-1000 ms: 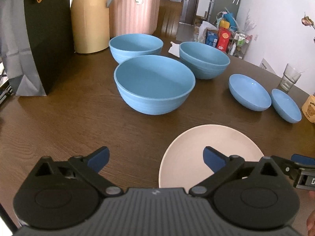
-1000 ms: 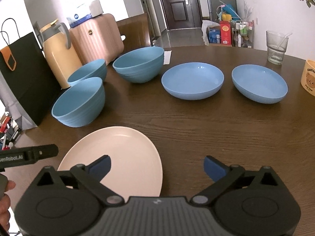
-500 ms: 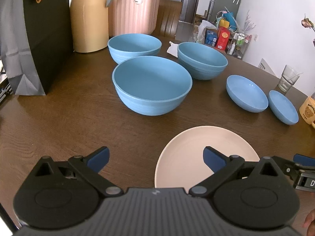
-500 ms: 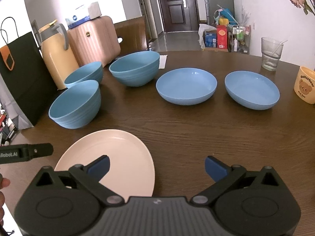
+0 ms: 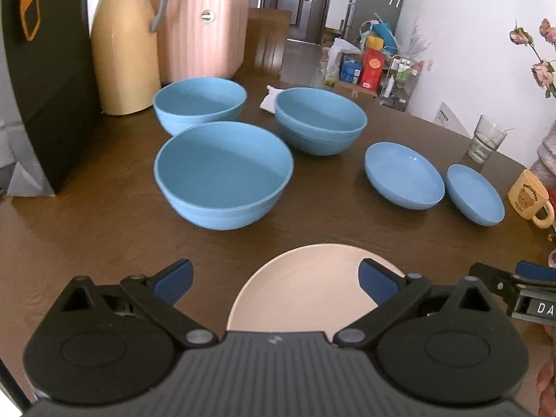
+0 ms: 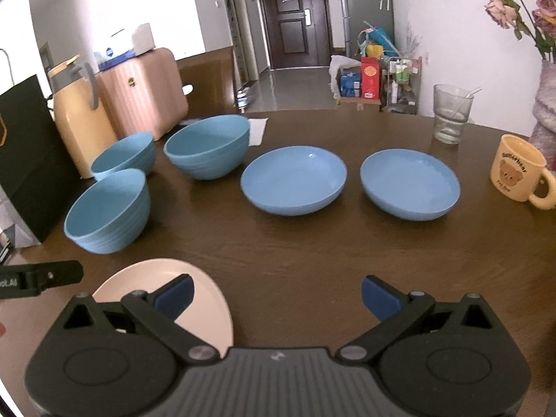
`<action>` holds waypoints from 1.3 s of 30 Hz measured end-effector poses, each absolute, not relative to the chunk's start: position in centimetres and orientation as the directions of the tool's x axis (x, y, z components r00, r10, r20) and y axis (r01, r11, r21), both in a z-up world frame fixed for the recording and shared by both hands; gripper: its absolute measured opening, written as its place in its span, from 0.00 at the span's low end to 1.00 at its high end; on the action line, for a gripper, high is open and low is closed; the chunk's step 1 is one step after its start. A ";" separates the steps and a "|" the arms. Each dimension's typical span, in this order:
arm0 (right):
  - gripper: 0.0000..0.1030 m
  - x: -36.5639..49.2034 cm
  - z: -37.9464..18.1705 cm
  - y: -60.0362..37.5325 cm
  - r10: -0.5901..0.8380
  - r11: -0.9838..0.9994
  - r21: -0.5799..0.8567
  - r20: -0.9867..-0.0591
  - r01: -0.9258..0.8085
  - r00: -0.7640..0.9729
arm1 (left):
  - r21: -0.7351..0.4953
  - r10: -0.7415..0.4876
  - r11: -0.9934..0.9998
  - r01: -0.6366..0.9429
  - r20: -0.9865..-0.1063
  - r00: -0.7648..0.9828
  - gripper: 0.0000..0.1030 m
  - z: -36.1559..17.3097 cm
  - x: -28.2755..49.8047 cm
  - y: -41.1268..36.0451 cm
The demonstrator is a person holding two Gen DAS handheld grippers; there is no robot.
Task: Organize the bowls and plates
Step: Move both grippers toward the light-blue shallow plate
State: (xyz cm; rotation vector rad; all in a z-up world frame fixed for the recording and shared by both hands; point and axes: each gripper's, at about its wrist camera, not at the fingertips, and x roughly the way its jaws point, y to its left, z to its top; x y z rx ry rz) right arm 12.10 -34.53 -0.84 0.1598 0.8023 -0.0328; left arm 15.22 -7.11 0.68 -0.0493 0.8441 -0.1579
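wooden table (image 6: pixel 312 243), thermos (image 5: pixel 125 52), glass (image 6: pixel 450 114), mug (image 6: pixel 517 168) around blue bowls (image 5: pixel 222 173)

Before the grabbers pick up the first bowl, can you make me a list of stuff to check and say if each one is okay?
1. Left gripper open and holding nothing: ok.
2. Right gripper open and holding nothing: ok.
3. Three deep blue bowls, like the nearest bowl, upright and standing apart: ok.
4. Two shallow blue dishes sitting flat, nothing in them: ok.
5. Pink plate bare, ready to stack on: ok.
6. Bear mug and drinking glass close to the right-hand dish: not ok, easy to bump.
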 end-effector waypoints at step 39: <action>0.86 26.8 -0.5 -43.6 0.065 0.978 0.177 -0.759 0.109 0.648 | -0.115 -0.141 0.990 0.082 -0.779 0.610 1.00 3.6 28.4 -17.4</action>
